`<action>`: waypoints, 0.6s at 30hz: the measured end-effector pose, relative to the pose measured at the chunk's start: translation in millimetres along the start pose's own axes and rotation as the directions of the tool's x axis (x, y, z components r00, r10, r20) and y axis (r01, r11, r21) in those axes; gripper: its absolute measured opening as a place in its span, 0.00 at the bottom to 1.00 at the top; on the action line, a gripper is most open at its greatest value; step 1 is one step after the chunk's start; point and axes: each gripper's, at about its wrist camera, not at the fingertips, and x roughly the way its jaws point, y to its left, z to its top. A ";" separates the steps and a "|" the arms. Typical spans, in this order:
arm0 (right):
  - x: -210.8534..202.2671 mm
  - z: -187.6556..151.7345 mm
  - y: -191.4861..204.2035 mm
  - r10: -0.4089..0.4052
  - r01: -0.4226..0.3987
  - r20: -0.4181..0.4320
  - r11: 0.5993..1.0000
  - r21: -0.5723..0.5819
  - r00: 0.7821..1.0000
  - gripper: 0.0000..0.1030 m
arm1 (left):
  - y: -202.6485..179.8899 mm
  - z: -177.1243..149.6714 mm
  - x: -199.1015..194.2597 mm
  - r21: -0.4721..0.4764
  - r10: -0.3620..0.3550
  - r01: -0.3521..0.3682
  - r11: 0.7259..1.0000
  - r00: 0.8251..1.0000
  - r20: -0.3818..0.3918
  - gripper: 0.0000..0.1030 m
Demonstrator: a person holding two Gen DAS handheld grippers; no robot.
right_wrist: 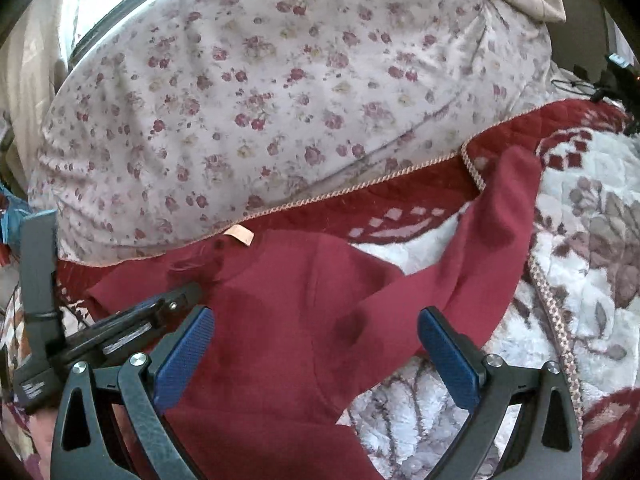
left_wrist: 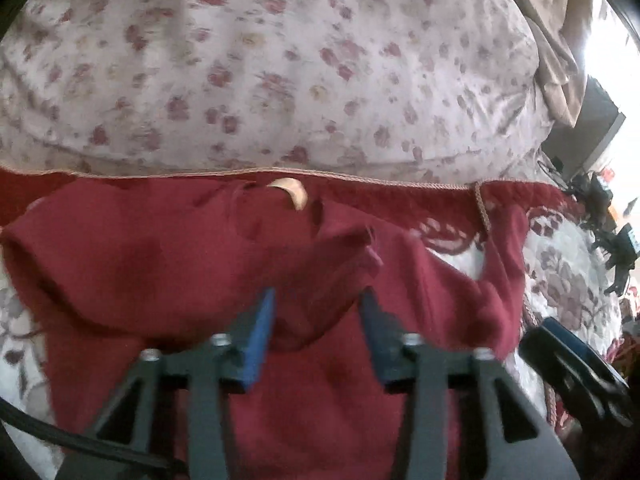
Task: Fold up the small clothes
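A dark red garment [left_wrist: 224, 264] lies spread on a bed, on a quilted blanket [right_wrist: 592, 240] patterned in red and white with grey-pink flowers. The garment's neckline, marked by a small tan label [right_wrist: 239, 235], lies close to the corded edge [right_wrist: 360, 186] of the blanket's red border, just below a large floral pillow [left_wrist: 260, 60] that fills the far side of both views. One sleeve [right_wrist: 492, 240] stretches away to the right, its cuff reaching up towards the cord trim, with a patch of white blanket showing between the sleeve and the body of the garment. A fold of cloth stands up as a raised ridge near the middle of the garment in the left wrist view.

The left claw [left_wrist: 318, 336] hangs over the garment's middle with its blue pads partly apart; no cloth is pinched between them, though the red fabric lies directly beneath. The right claw [right_wrist: 316, 356] is spread wide over the lower part of the garment near the sleeve's root, and it too grips nothing.

The pillow hems in the far edge, so the open room lies on the blanket to the right of the sleeve. Dark equipment [left_wrist: 608, 216] sits at the bed's far right margin. In the right wrist view the body of the left claw shows at the lower left, beside the garment's near edge.
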 end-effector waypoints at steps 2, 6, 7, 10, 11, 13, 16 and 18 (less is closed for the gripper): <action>7.1 -0.2 3.7 0.025 -0.025 -0.019 1.000 -0.002 1.000 1.00 | 18.5 -4.9 -28.6 0.017 0.047 -0.047 0.999 0.998 0.043 0.58; 27.7 3.0 11.3 0.080 -0.080 -0.076 0.997 0.007 0.994 1.00 | 61.9 -17.0 -76.6 0.069 0.294 -0.307 0.949 0.944 0.149 0.67; 34.5 4.4 13.8 0.085 -0.085 -0.088 0.996 0.010 0.992 1.00 | 75.7 -19.3 -82.0 0.064 0.357 -0.371 0.927 0.920 0.163 0.69; 58.7 6.4 27.1 0.088 -0.089 -0.143 0.996 -0.003 0.986 1.00 | 121.5 -22.1 -77.7 0.011 0.504 -0.510 0.860 0.853 0.138 0.69; 72.8 5.6 35.8 0.081 -0.087 -0.180 0.996 -0.025 0.980 0.98 | 138.7 -22.5 -71.1 -0.025 0.527 -0.528 0.849 0.842 0.112 0.69; 94.1 1.5 50.0 0.049 -0.068 -0.229 0.995 -0.076 0.972 0.88 | 162.8 -23.4 -61.8 -0.078 0.534 -0.529 0.845 0.842 0.075 0.69; 124.6 -7.8 74.0 -0.017 -0.039 -0.272 0.979 -0.200 0.962 0.59 | 180.3 -20.8 -39.9 -0.095 0.552 -0.548 0.831 0.833 0.022 0.69; 128.3 -7.1 84.7 -0.009 -0.054 -0.237 0.965 -0.258 0.971 0.30 | 184.3 -18.6 -32.1 -0.086 0.572 -0.569 0.818 0.820 0.015 0.69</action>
